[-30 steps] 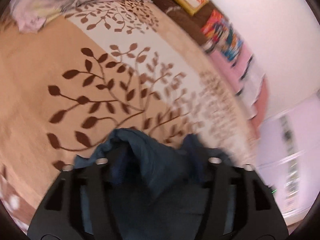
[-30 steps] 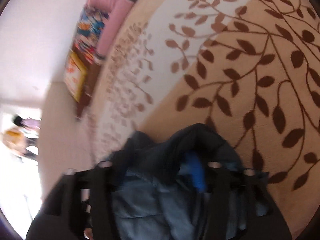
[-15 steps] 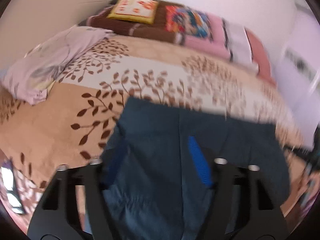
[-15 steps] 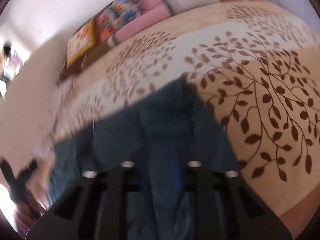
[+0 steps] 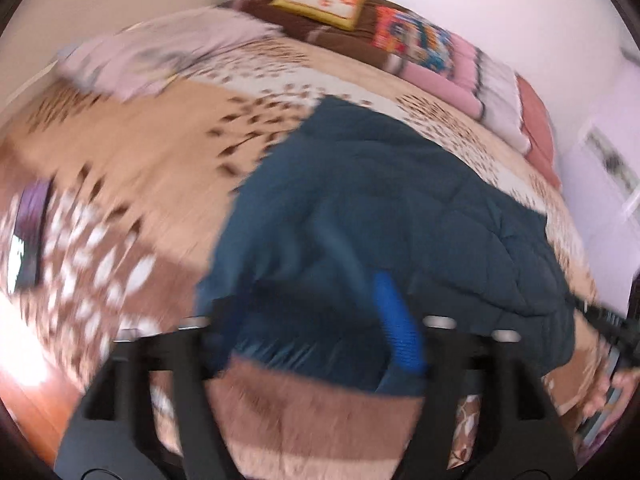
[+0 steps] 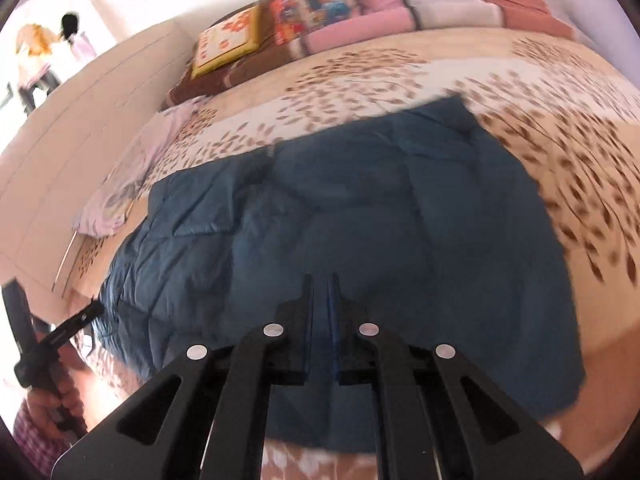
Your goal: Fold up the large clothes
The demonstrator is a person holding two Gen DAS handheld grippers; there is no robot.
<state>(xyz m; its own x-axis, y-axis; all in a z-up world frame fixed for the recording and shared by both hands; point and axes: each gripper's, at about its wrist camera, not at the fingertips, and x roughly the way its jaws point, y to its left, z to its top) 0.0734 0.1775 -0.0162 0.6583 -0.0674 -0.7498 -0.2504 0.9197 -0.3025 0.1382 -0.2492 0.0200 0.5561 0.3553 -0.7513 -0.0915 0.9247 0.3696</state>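
A large dark blue quilted jacket [image 6: 360,216] lies spread across the bed [image 6: 560,128], over a beige bedspread patterned with brown leaves. Its near edge hangs over the side of the bed toward both grippers.

The right gripper [image 6: 320,300] sits at the middle of that near edge. Its fingers stand almost together, with only a thin slit between them, and a sliver of blue fabric shows in that slit, so it is pinching the jacket's hem. From there the jacket fans away, forward and to both sides.

In the left wrist view, which is blurred, the left gripper [image 5: 316,328] has its fingers set wide. The jacket's near corner and a bright blue strip [image 5: 396,332] of it bunch between them, close against the right-hand finger. Whether the fingers actually clamp the cloth cannot be told.

A pale lilac pillow [image 6: 120,184] lies beside the jacket's left edge. Folded blankets [image 6: 360,12] are stacked along the far side of the bed.
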